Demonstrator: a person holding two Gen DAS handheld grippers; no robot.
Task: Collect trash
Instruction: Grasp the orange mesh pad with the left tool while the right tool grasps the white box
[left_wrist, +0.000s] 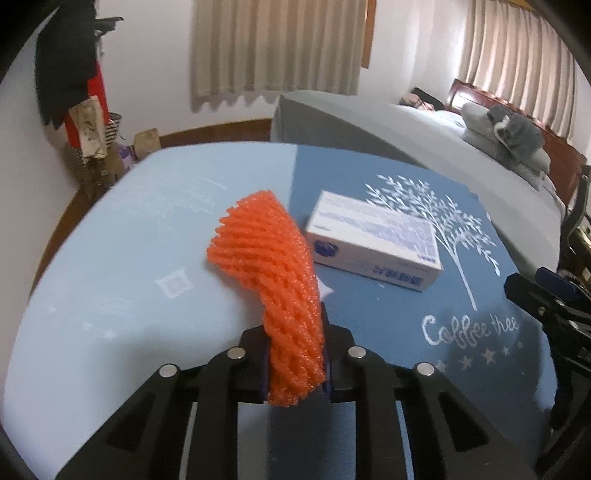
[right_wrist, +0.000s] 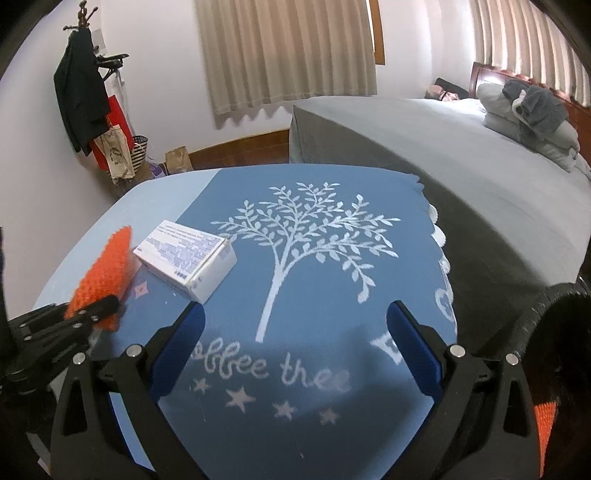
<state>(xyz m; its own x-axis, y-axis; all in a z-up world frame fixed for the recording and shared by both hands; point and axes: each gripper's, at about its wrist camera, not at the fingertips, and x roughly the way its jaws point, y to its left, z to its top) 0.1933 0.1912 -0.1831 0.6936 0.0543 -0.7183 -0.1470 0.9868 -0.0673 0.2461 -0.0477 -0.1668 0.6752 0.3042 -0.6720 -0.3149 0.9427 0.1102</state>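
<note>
Foam net (left_wrist: 280, 266) between left fingers (left_wrist: 334, 354)

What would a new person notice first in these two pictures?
Probably the bright orange foam net, pinched in the left tool above the table. Next, the white box lying just right of it on the blue cloth with its white tree print. The right tool hangs open over that cloth.
</note>
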